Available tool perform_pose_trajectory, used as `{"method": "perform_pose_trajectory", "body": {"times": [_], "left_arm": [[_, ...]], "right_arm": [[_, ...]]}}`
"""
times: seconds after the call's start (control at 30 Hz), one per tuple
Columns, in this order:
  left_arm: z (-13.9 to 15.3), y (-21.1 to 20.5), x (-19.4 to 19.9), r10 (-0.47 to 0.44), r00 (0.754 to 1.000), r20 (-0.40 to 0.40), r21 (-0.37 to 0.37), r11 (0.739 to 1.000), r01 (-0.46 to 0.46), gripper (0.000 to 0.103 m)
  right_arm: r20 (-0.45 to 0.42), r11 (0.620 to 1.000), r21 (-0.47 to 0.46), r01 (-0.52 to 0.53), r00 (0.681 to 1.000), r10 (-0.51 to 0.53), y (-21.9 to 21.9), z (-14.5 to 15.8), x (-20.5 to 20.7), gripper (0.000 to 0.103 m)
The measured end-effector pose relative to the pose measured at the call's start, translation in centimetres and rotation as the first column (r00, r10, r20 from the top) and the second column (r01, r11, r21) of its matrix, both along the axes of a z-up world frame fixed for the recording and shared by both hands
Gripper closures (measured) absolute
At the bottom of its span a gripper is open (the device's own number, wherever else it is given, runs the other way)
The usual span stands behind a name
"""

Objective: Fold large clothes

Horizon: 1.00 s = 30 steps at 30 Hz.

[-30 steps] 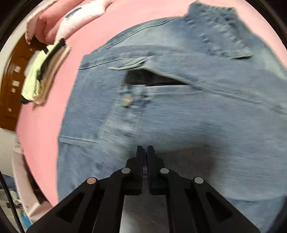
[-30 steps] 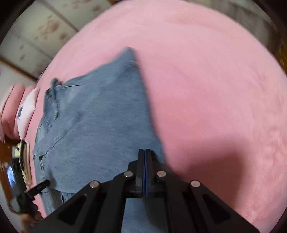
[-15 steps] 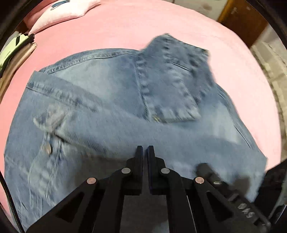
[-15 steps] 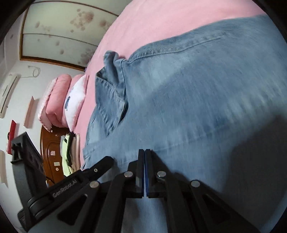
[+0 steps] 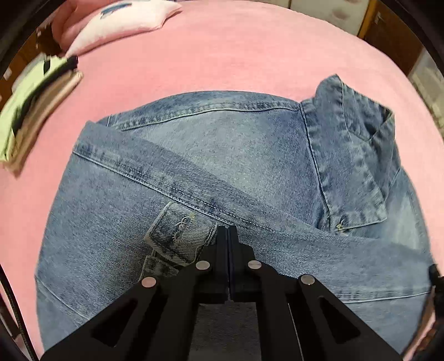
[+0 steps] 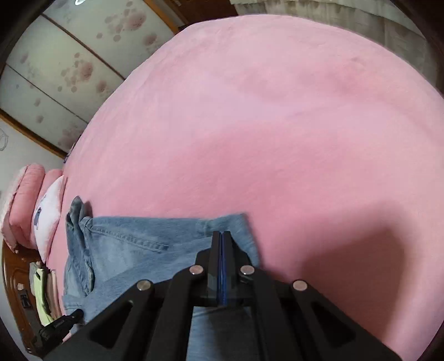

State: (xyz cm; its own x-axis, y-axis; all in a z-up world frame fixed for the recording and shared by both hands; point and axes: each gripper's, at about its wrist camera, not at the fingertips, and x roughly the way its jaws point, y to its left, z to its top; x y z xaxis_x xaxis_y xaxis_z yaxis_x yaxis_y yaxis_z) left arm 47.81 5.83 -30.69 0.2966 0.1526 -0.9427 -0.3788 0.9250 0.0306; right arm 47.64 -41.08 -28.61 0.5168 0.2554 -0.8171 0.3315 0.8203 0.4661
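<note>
A blue denim garment (image 5: 236,155) lies on the pink bed (image 5: 236,52), partly folded, with a cuff (image 5: 358,155) turned over at the right and a buttonhole tab (image 5: 180,236) near my left fingertips. My left gripper (image 5: 228,230) is shut, its tips at the seam by the tab; I cannot tell whether cloth is pinched. In the right wrist view the denim (image 6: 133,250) lies low left. My right gripper (image 6: 221,236) is shut, its tips over the denim's far corner (image 6: 236,222); a grip on cloth is not visible.
A pile of folded clothes (image 5: 30,102) lies at the bed's left edge, with a pink and white pillow (image 5: 122,22) behind it. The pillows (image 6: 41,205) and a wooden headboard (image 6: 16,291) show at left. A sliding closet door (image 6: 69,61) stands beyond the bed.
Both grippers have swung over the denim. The left view now sits lower, at the buttonhole tab. The right view has turned from the denim toward the bare pink bed.
</note>
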Motion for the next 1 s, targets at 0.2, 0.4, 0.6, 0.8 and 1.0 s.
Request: {"method": "perform_pose_trajectory", "body": {"times": [0.2, 0.4, 0.6, 0.8, 1.0], "left_arm": [[1.4, -1.2, -1.0, -0.021, 1.000, 0.016, -0.008, 1.000, 0.021, 0.102], [2.7, -1.5, -3.9, -0.053, 0.993, 0.106, -0.144, 0.987, 0.068, 0.102], [2.9, -2.3, -8.4, -0.139, 0.984, 0.114, -0.145, 0.977, 0.155, 0.092], [3.2, -2.8, -13.2, -0.209, 0.975, 0.077, -0.145, 0.965, 0.218, 0.092], [3.9, -2.9, -17.8, -0.227, 0.973, -0.044, -0.078, 0.972, 0.224, 0.083]], "right_arm": [[-0.036, 1.000, -0.019, 0.019, 0.999, -0.020, 0.1, 0.6, -0.9, 0.103], [-0.032, 0.993, 0.069, 0.095, 0.995, -0.093, 0.4, 1.0, -4.9, 0.103], [-0.085, 0.984, 0.075, 0.162, 0.984, -0.155, 1.6, 0.2, -13.0, 0.103], [-0.103, 0.988, -0.014, 0.153, 0.983, -0.153, 4.2, 1.8, -19.0, 0.103], [-0.207, 0.997, -0.072, 0.028, 0.977, -0.042, 9.0, 1.6, -22.0, 0.100]]}}
